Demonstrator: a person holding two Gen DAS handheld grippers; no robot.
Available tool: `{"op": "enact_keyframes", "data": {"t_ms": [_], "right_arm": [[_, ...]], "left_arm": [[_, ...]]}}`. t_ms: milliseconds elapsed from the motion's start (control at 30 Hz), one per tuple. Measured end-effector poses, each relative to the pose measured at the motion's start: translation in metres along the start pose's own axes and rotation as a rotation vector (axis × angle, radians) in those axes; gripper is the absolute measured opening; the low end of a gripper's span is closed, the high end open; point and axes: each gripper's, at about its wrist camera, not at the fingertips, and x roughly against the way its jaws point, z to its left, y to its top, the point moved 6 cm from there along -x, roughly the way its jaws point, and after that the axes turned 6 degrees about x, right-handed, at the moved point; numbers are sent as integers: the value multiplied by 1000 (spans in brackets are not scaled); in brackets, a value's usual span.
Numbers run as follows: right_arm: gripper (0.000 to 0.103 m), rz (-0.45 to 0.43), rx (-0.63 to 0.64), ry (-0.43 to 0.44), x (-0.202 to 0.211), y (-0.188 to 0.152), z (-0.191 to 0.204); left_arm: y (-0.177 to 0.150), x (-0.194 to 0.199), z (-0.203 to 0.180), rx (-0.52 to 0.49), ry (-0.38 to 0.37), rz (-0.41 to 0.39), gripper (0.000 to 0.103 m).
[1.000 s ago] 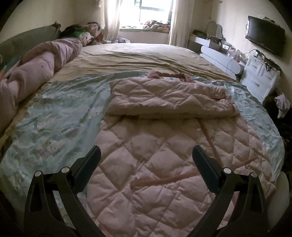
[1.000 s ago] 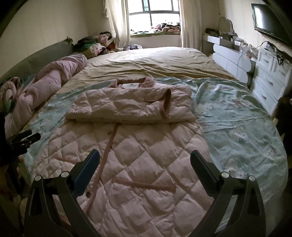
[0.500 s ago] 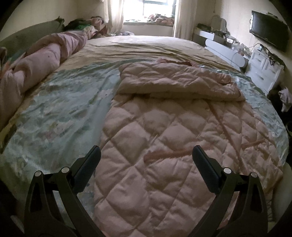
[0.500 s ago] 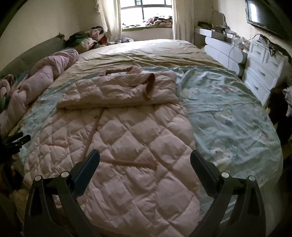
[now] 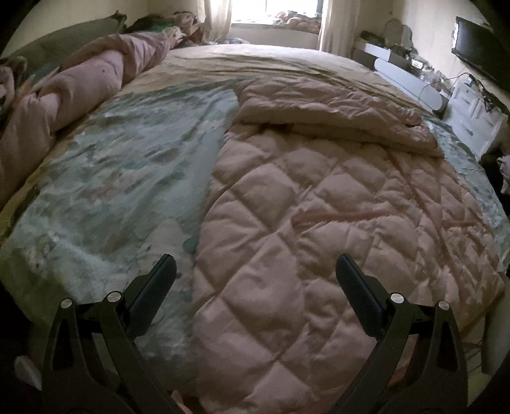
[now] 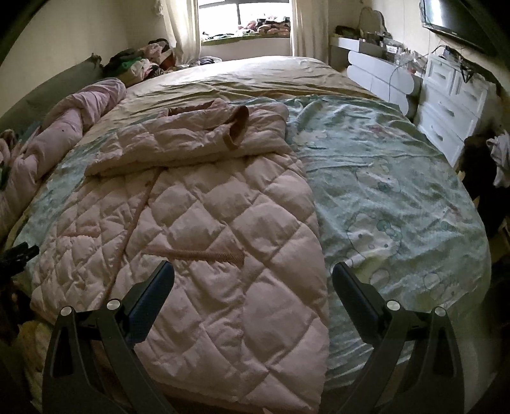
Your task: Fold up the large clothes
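Left gripper (image 5: 255, 270): jaws spread wide, nothing between them; it hangs over the near left edge of the quilted pink coat (image 5: 318, 223), one finger above the patterned green sheet (image 5: 127, 178), the other above the coat; right gripper (image 6: 253, 277): jaws likewise wide apart and empty, straddling the coat's near right edge, one finger over the coat (image 6: 207, 229), the other over the sheet (image 6: 398, 191).

Coat lies flat on the bed, hem end nearest the grippers; a pocket trim (image 6: 204, 254) shows on its lower body just ahead of the right gripper; further up, the sleeves are folded across the chest, a brown-lined cuff (image 6: 237, 127) lying on top in the right wrist view; collar end points away.

Beyond the coat: beige bedspread (image 6: 255, 79); a rolled pink duvet (image 5: 79, 86) along the left side of the bed; white drawers (image 6: 452, 105) on the right; a window (image 6: 245, 16) with curtains at the far wall; a wall television (image 5: 478, 54) at upper right.
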Motion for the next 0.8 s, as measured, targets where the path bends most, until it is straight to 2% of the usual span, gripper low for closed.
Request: {"op": "enact_keyframes", "data": {"t_ms": [233, 400, 800], "right_arm": [[99, 47, -13, -18, -8, -23, -16], [99, 82, -24, -21, -13, -41, -24], [99, 149, -7, -11, -20, -76, -27]], "left_arm": [[-18, -4, 22, 11, 25, 43, 94], [-31, -8, 29, -25, 59, 71, 94], [-60, -16, 22, 20, -64, 160, 94]]}}
